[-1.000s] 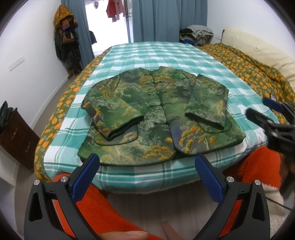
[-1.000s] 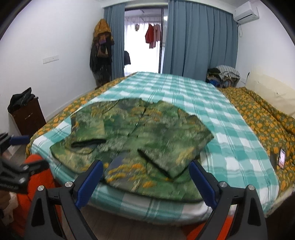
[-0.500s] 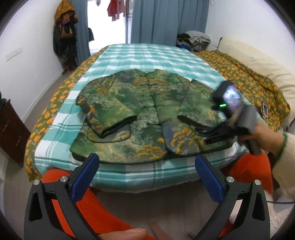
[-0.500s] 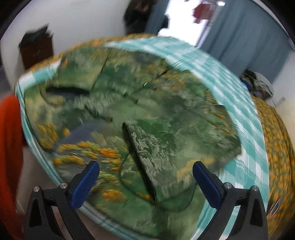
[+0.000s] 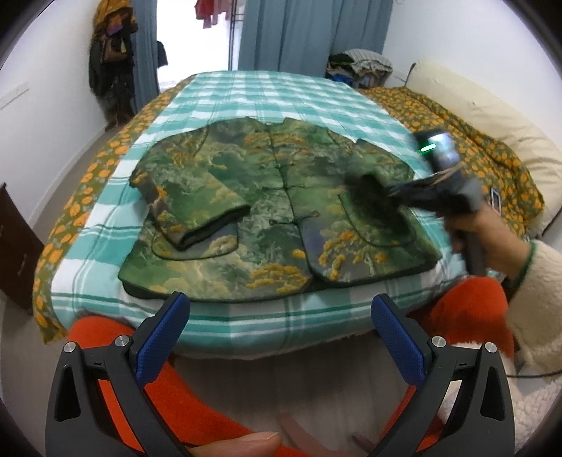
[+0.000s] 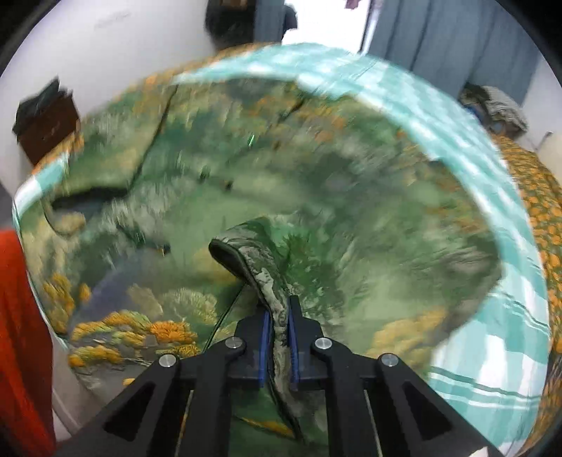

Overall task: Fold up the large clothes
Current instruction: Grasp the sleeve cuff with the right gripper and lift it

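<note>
One garment was present: a green jacket [image 5: 277, 207] with an orange-and-green landscape print, lying flat, front up, on the near end of the bed [image 5: 281, 91], which carried a teal checked cover. Both sleeves were folded in over the body — two sleeves counted, the one at picture left lying flat with its cuff [image 5: 210, 232] toward the hem.

Two tongs were in use. The left tongs [image 5: 281, 337] hung off the foot of the bed with jaws wide apart and nothing between them. The right tongs [image 6: 279, 337] had just been closing and were clamped on the dark-lined cuff of the other sleeve [image 6: 256, 267], the cloth pinched between the blue pads [image 6: 264, 348]; that view was heavily blurred, so whether the cuff was lifted clear of the jacket was hard to judge.

Around the work: an orange-flowered quilt [image 5: 467, 137] along the bed's right side, one cream pillow [image 5: 491, 116], one pile of clothes [image 5: 358, 63] beyond, blue curtains [image 5: 309, 31], a dark cabinet [image 6: 45, 123]. Orange-clad legs [image 5: 467, 313] stood against the bed's foot.
</note>
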